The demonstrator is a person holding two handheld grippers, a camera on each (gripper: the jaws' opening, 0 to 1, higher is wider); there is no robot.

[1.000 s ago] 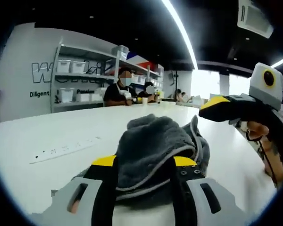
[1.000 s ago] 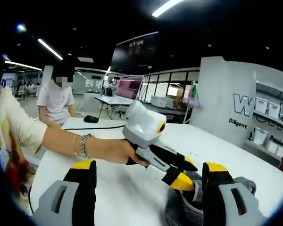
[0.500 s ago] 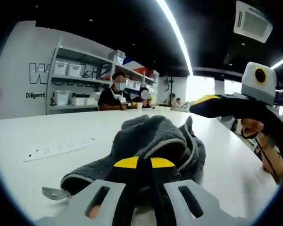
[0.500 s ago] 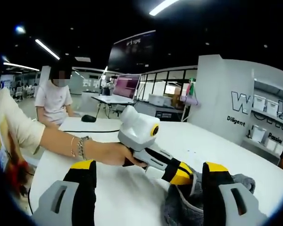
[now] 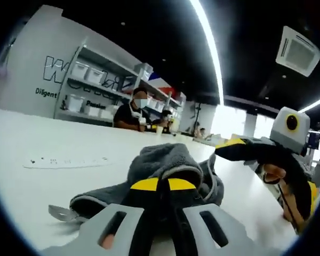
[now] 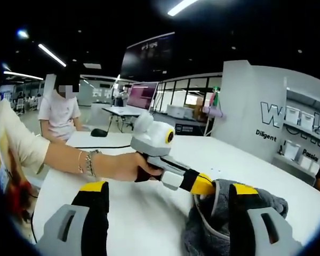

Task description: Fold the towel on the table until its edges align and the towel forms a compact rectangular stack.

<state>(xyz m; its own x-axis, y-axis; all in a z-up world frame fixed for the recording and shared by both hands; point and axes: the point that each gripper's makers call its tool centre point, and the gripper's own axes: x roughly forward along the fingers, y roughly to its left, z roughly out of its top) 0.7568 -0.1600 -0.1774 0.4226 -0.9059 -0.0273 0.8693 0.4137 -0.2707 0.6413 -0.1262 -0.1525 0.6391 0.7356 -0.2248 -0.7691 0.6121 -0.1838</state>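
Pinched together, our left gripper [image 5: 159,185] clamps a fold of the bunched grey towel [image 5: 165,165] lying mid-table [image 5: 26,181], while our right gripper [image 6: 170,194] stands with jaws wide just beside that towel.

The towel [image 5: 165,165] lies bunched on the table [image 5: 53,144], directly ahead of the left tool [image 5: 159,186], whose tips meet on its near edge. A power strip [image 5: 64,160] lies on the table to its left. The right tool [image 5: 232,149] hangs beside the towel's right side.
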